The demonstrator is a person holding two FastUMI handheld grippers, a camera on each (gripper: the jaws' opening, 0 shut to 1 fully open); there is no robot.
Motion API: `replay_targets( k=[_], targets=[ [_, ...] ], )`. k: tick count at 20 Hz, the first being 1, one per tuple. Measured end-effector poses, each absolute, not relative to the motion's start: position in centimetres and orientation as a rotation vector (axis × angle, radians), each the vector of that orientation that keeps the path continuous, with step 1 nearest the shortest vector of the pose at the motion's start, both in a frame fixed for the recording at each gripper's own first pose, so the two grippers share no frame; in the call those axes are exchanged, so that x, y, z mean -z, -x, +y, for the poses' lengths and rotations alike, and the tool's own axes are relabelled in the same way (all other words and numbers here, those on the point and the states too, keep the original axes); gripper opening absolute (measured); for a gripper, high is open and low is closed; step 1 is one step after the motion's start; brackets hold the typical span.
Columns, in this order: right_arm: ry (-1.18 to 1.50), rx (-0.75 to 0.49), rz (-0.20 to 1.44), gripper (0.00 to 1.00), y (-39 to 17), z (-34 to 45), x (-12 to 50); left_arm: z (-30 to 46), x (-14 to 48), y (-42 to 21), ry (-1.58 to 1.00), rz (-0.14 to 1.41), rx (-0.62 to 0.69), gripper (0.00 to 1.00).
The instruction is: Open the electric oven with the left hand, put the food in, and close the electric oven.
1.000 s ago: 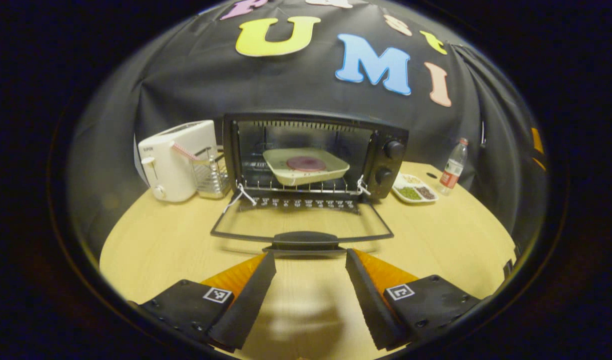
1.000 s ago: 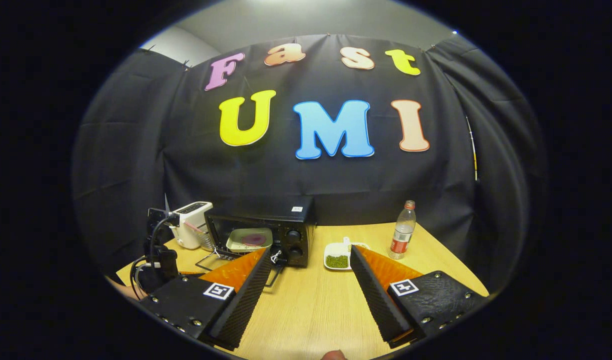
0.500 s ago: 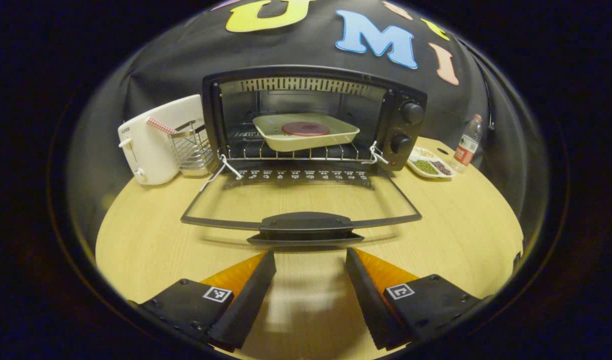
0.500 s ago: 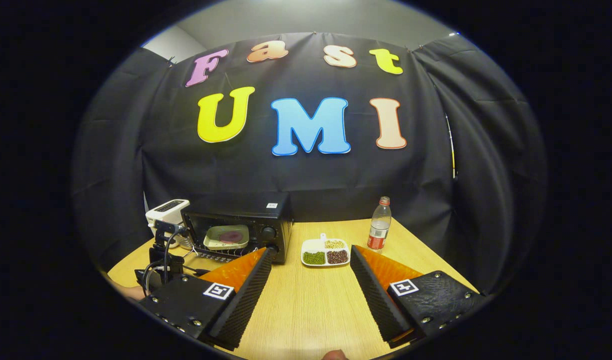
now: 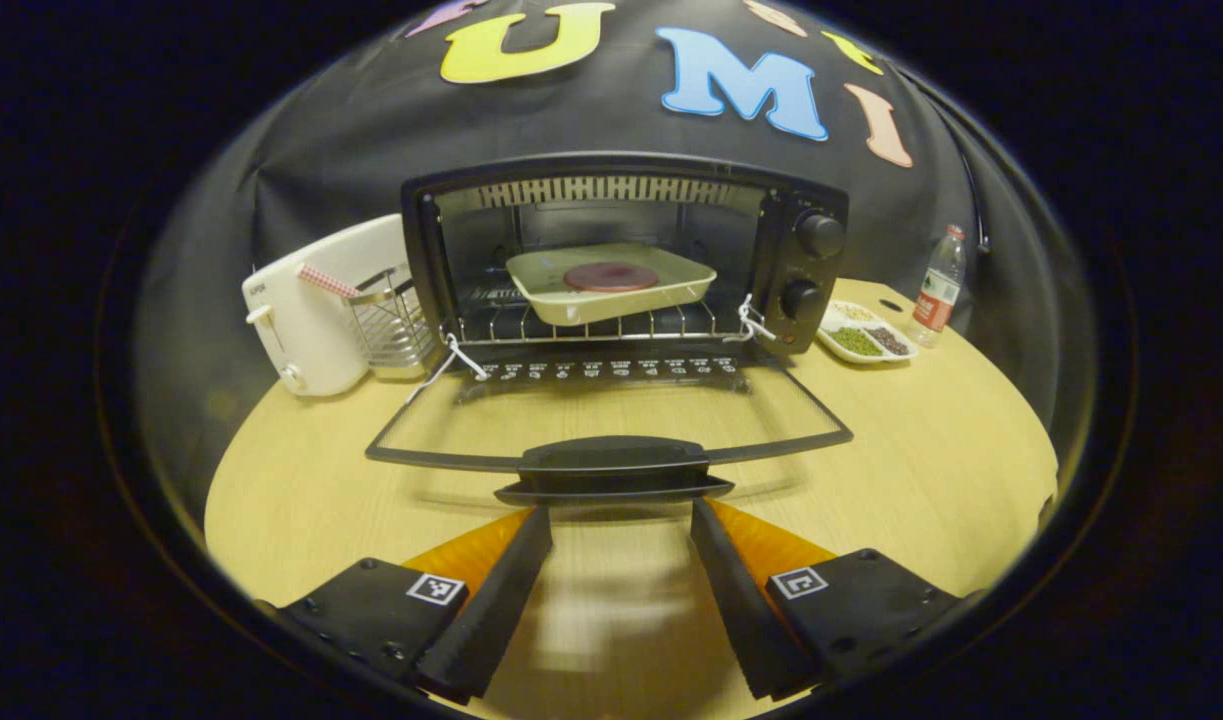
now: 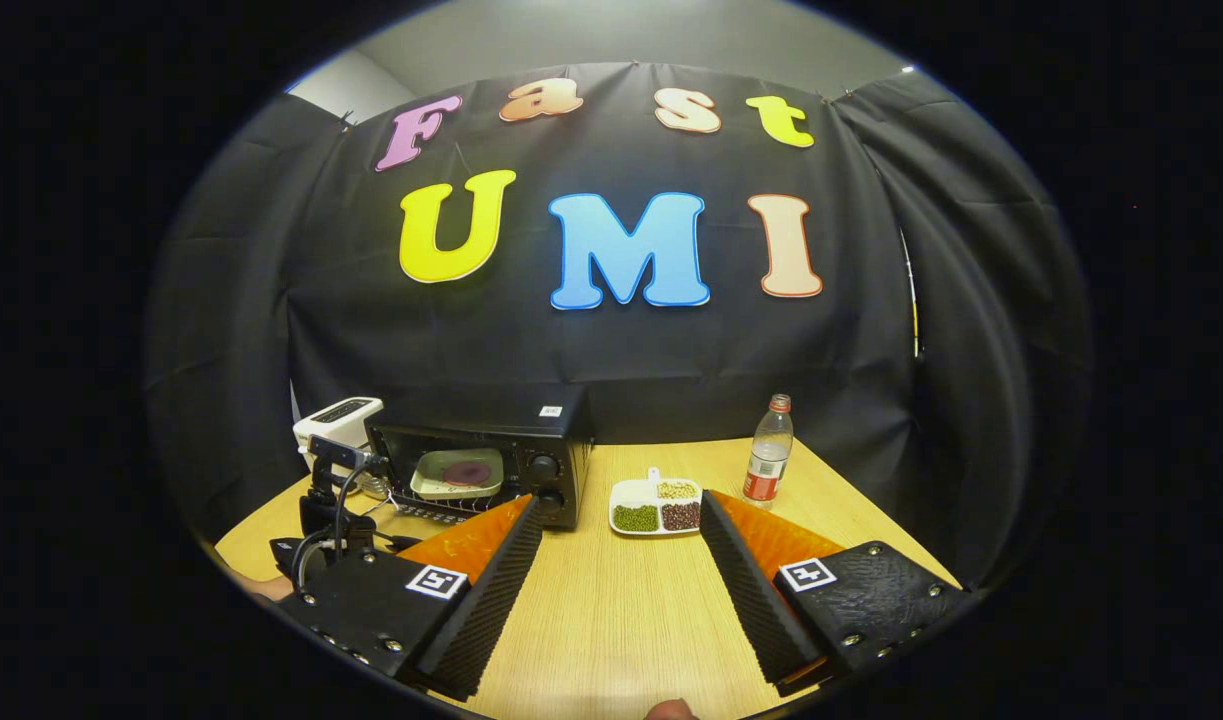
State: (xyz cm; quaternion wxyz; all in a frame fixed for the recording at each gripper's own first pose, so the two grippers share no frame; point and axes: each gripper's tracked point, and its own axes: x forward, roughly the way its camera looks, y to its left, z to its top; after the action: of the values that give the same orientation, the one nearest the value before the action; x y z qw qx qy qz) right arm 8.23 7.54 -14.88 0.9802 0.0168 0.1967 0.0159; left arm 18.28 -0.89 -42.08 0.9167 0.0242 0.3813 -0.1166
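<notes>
Left gripper [image 5: 619, 515] low, fingers spread wide, right gripper [image 6: 621, 505] raised, fingers parted, both holding nothing

Black oven [image 5: 621, 200], cream tray [image 5: 611, 290], white toaster [image 5: 306, 310].

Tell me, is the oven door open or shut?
Open. The oven door lies folded down flat toward the left gripper, and you can see straight in to the tray of food on the wire rack.
</notes>
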Motion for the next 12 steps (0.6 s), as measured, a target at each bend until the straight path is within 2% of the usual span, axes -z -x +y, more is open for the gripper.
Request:
replay_targets(
  k=[1,2,3,4,6,7,10,11,12],
  targets=[
    [-0.037,-0.039,0.398,0.98,-8.3,7.7,15.0,-0.9,41.4,-18.4,-0.047,0.767,0.237,1.0],
    [-0.04,-0.046,0.401,0.98,-8.3,7.9,15.2,-0.9,40.9,-18.5,-0.04,0.754,0.233,0.91],
    [-0.042,-0.052,0.404,0.98,-8.3,7.9,15.3,-0.9,40.2,-18.5,-0.035,0.739,0.229,0.91],
    [-0.048,-0.058,0.405,0.98,-8.4,8.2,15.3,-0.8,39.5,-18.5,-0.035,0.72,0.228,0.96],
    [-0.062,-0.069,0.402,0.98,-8.5,8.6,15.0,-0.8,37.9,-19.1,-0.03,0.671,0.226,0.95],
    [-0.062,-0.071,0.405,0.98,-8.3,8.7,15.2,-0.8,37.2,-19.4,-0.027,0.653,0.227,0.92],
    [-0.059,-0.074,0.412,0.98,-8.9,9.0,15.2,-0.9,34.9,-20.5,-0.026,0.595,0.231,1.0],
    [-0.059,-0.075,0.415,0.98,-9.0,9.0,15.2,-0.9,34.4,-21.0,-0.021,0.582,0.23,0.95],
    [-0.058,-0.072,0.416,0.98,-9.0,8.3,15.5,-0.9,34.0,-21.4,-0.015,0.564,0.231,1.0]
  ],
)
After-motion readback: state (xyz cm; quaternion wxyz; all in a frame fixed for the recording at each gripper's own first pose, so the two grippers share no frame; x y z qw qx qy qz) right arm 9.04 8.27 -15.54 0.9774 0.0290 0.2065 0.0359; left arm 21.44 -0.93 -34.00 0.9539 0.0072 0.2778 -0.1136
